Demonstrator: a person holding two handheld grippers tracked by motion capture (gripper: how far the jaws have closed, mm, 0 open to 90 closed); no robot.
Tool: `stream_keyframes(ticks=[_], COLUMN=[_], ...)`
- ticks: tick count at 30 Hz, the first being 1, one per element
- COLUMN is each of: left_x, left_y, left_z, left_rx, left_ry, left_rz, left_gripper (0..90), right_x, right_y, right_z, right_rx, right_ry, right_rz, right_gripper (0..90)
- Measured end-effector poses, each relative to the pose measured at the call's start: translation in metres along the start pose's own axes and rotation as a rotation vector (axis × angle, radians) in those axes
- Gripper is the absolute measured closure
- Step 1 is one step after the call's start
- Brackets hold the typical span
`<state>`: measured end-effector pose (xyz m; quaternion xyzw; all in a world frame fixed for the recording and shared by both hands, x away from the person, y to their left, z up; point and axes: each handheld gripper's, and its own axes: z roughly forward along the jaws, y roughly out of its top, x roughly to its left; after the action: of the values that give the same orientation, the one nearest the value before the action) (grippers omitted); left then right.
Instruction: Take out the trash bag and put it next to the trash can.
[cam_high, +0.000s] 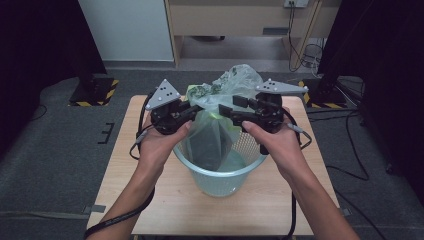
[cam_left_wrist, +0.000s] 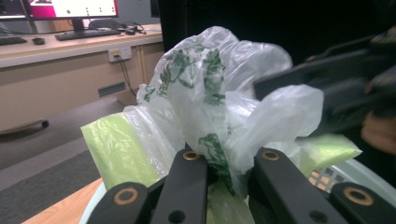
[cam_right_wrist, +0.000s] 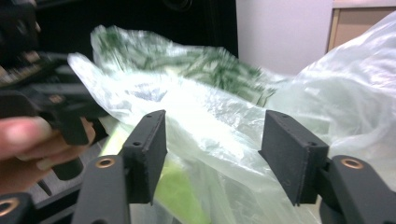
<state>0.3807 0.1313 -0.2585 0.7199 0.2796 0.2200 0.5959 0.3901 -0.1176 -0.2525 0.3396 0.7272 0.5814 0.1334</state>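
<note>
A clear plastic bag (cam_high: 235, 82) with green print lines a pale mesh wastebasket (cam_high: 220, 180) on the wooden table (cam_high: 150, 200), and its top is bunched up above the rim. My left gripper (cam_high: 192, 110) is at the bag's left side. In the left gripper view the bag (cam_left_wrist: 210, 79) is pinched between the jaws of my left gripper (cam_left_wrist: 229, 156), which is shut on the film. My right gripper (cam_high: 225, 107) is at the bag's right side. Its jaws (cam_right_wrist: 212, 140) stand apart, with loose bag film (cam_right_wrist: 205, 107) between them, not pressed by the pads.
The basket stands mid-table, with bare wood in front and on both sides. Black stands on yellow-black striped bases (cam_high: 95, 92) flank the far corners of the table. Cables (cam_high: 360, 165) lie on the grey floor at the right. A wooden cabinet (cam_high: 235, 20) stands behind.
</note>
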Motion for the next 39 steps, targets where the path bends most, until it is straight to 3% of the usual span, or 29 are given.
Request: stream_keyframes(ticks=[8, 13, 15, 18, 20, 22, 28, 31, 33, 39], left_x=[-0.004, -0.007, -0.008, -0.009, -0.012, -0.014, -0.015, -0.016, -0.017, -0.02], left_y=[0.002, 0.004, 0.005, 0.005, 0.006, 0.006, 0.0, -0.004, -0.007, -0.011], left_z=[-0.001, -0.001, -0.002, -0.003, -0.003, -0.003, -0.004, -0.004, -0.003, 0.004], left_rx=[-0.03, -0.048, -0.05, -0.056, -0.052, -0.047, -0.013, 0.006, 0.025, 0.055], left_ry=[-0.049, -0.088, -0.095, -0.102, -0.109, -0.108, -0.116, -0.104, -0.093, -0.062], left_rz=[-0.019, -0.048, -0.046, -0.051, -0.036, -0.012, 0.019, 0.047, 0.061, 0.074], left_gripper=[86.2, 86.2, 86.2, 86.1, 85.8, 84.8, 75.9, 74.2, 67.8, 56.4], right_x=[0.008, 0.009, 0.008, 0.007, 0.004, 0.002, -0.003, -0.005, -0.006, -0.002], right_y=[-0.005, -0.008, -0.009, -0.01, -0.01, -0.01, -0.009, -0.008, -0.007, -0.003], right_z=[0.017, 0.022, 0.023, 0.023, 0.023, 0.022, 0.018, 0.018, 0.018, 0.019], right_rx=[0.028, 0.03, 0.024, 0.011, 0.011, 0.009, -0.007, -0.011, -0.016, -0.022], right_ry=[0.037, 0.072, 0.091, 0.108, 0.135, 0.147, 0.137, 0.136, 0.138, 0.149], right_rz=[-0.033, -0.031, -0.034, -0.031, -0.025, -0.02, -0.015, -0.008, -0.004, -0.013], right_gripper=[35.1, 40.7, 46.6, 63.8, 79.7, 87.1, 89.4, 89.6, 89.6, 89.8])
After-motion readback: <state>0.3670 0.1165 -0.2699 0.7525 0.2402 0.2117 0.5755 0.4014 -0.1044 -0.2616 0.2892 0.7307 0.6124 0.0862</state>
